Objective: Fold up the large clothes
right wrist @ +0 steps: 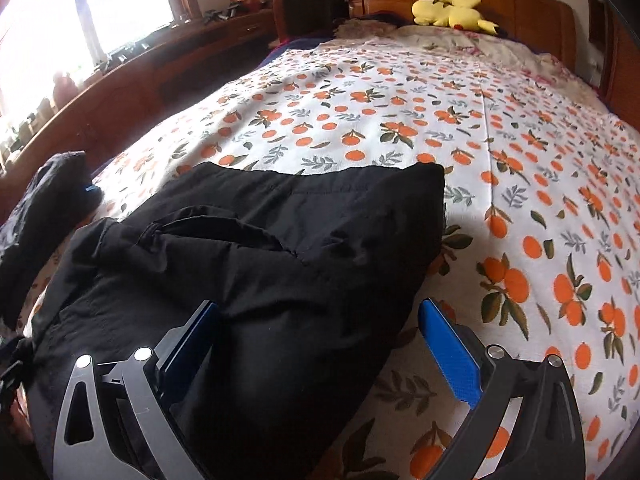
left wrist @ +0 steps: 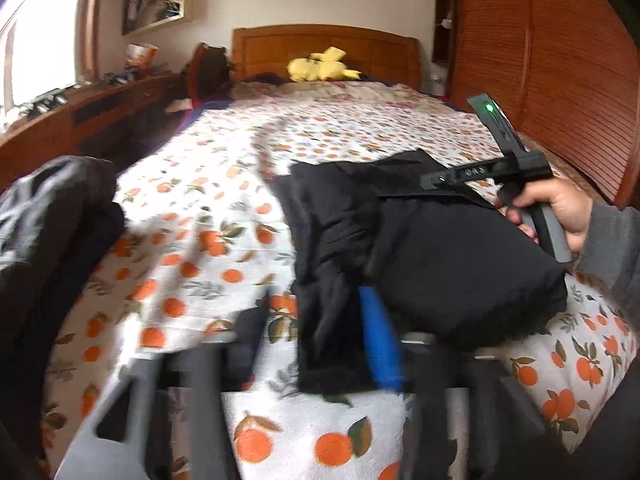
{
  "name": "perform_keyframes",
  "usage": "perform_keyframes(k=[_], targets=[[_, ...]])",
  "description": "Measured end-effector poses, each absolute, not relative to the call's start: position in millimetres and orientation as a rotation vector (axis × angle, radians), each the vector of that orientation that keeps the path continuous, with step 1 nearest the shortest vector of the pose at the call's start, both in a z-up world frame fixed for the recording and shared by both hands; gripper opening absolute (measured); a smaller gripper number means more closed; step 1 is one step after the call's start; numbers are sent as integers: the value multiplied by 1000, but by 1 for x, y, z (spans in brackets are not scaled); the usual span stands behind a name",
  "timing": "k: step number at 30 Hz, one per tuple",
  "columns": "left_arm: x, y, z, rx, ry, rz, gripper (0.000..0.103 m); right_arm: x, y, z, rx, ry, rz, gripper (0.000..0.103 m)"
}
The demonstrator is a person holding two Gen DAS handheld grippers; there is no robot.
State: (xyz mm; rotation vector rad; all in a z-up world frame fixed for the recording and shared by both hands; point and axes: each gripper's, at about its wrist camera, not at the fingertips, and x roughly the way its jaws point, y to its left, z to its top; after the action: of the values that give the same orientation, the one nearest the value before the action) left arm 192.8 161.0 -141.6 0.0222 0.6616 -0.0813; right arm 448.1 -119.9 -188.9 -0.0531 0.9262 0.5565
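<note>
so the folded garment (right wrist: 256,280) sits on the bed (right wrist: 400,112) near its foot edge, another clothes pile (right wrist: 44,216) off to its left by the left edge, plush toy (right wrist: 452,12) way back at the headboard (right wrist: 500,0)

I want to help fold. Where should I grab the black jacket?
Grab the black jacket by its straight far edge, at the corner. It lies flat on the bedspread with room beside it, so come from the right with the right tongs open.
</note>
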Motion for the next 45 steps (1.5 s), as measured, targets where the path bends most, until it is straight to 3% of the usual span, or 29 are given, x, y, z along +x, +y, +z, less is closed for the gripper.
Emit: perform_keyframes(k=[1,2,9,10,13,14,27,29,30,32,35,38,45], targets=[[189,162,-139,14,656,-83,91,449,-121,-189,-49,930,562,95],[185,163,-137,5,654,-89,98,451,-122,-190,-44,935,568,95],[175,156,-147,11,738,-102,101,458,-124,-191,-10,965,598,94],[177,155,-152,12,760,-103,99,459,-124,-192,-3,970,600,94],[189,155,-169,0,832,-99,61,463,-125,-196,28,990,610,94],[193,157,-175,-18,853,-99,56,464,-126,-197,40,1000,614,94],[200,166,-190,-79,873,-123,55,470,-133,-206,156,1052,667,81],[202,165,-191,-99,879,-150,42,472,-136,-208,194,1062,672,77],[203,165,-193,-109,885,-159,41,473,-137,-208,213,1065,674,75],[203,162,-194,-99,887,-170,24,473,-140,-207,235,1066,679,67],[202,160,-191,-105,874,-180,14,469,-146,-200,254,1049,674,43],[199,160,-181,-108,831,-174,10,461,-151,-186,240,998,672,29],[190,178,-152,-139,742,-150,9,428,-131,-134,168,866,706,22]])
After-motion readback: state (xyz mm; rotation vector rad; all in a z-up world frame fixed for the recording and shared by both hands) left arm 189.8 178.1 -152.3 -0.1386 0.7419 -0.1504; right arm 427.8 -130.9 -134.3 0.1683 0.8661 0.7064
